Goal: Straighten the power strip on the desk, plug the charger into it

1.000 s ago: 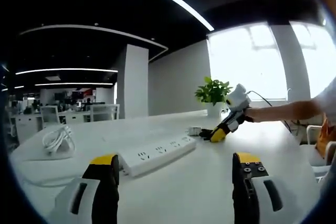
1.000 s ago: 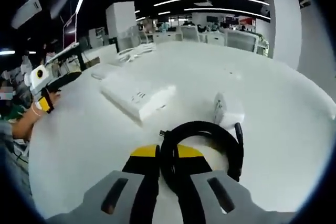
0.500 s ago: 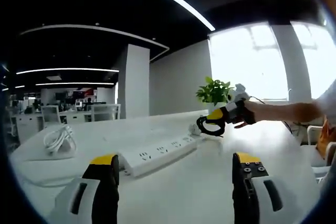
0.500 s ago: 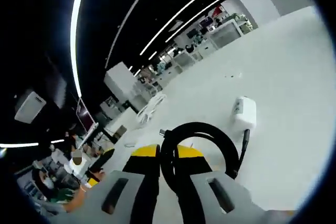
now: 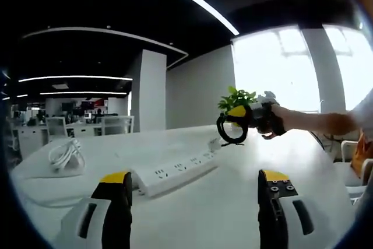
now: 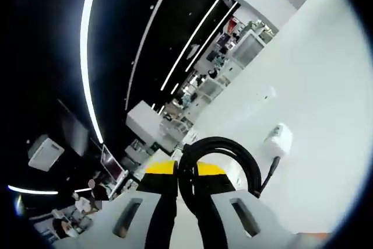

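We have the right gripper (image 6: 176, 170) clenched on the looped black charger cable (image 6: 224, 147); its small white charger brick (image 6: 278, 139) dangles, light and swinging; better gripped by the rigid body; the long white power strip (image 5: 175, 171) lies askew on the white desk (image 5: 233, 208); our left gripper (image 5: 195, 182) gapes, holding nothing.
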